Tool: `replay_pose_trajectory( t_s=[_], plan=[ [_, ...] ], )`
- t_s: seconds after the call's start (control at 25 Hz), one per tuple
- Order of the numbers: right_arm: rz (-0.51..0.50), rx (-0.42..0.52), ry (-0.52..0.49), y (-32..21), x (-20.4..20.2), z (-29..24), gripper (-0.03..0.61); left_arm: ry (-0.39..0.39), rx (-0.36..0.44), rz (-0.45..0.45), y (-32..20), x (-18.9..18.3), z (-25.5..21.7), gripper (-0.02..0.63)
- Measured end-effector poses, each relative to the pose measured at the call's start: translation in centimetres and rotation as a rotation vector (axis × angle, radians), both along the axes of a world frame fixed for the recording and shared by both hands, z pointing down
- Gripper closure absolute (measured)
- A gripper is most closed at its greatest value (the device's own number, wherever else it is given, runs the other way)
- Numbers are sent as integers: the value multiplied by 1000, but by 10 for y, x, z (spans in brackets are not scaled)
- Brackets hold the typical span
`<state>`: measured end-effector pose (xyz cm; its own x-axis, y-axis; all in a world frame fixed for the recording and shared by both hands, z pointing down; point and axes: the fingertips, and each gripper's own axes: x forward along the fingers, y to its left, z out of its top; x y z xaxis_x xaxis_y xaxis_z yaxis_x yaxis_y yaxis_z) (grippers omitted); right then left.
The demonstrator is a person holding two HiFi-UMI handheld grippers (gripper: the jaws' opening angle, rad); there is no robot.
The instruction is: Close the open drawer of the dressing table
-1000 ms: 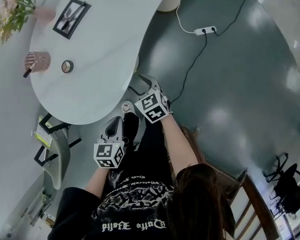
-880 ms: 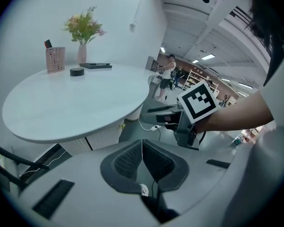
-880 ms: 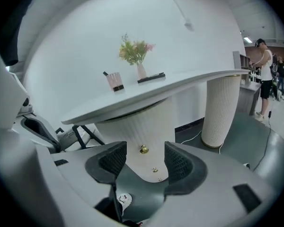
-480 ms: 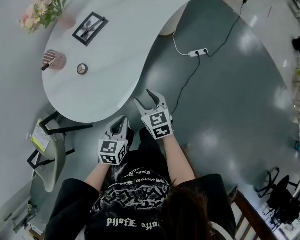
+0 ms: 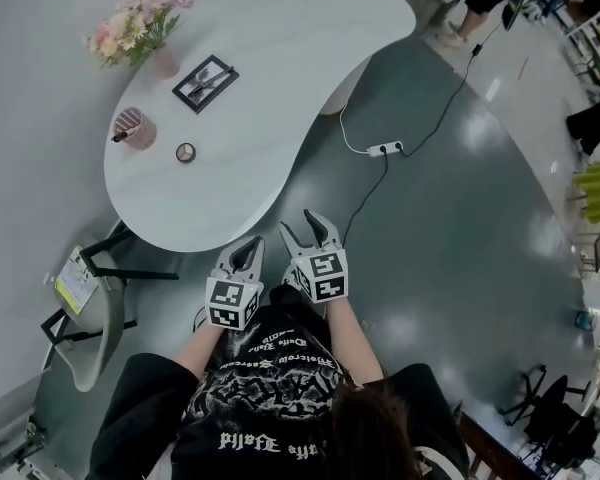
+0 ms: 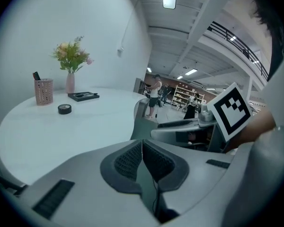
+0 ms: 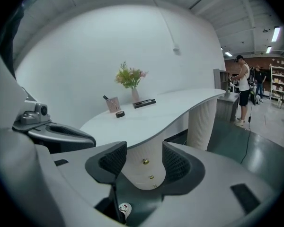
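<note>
To your left, a pink pen cup [image 5: 135, 128] and a small round black object [image 5: 185, 152] stand on the dressing table's white tabletop [image 5: 270, 78]. Your left tongs [image 5: 248, 249] hang just off its near edge, pads pressed together on nothing. Your right tongs [image 5: 308, 226], just beside them, are spread apart and empty. Through their gap you see the fluted drawer column [image 7: 143, 171] under the tabletop. Whether a drawer stands out cannot be told.
</note>
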<state>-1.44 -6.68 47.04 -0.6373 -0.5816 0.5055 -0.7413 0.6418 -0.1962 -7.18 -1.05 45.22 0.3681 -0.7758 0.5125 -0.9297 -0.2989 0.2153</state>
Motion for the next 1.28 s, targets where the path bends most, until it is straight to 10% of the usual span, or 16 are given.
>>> replay_pose_trajectory(
  t_s=[0.8,1.28],
  plan=[
    [107,131,11,9,9,-54,333,18,163,24,-25,-14,-41,588],
    [170,145,50,22,12,-50,529,14,152,72,-14,-13,-36,588]
  ],
)
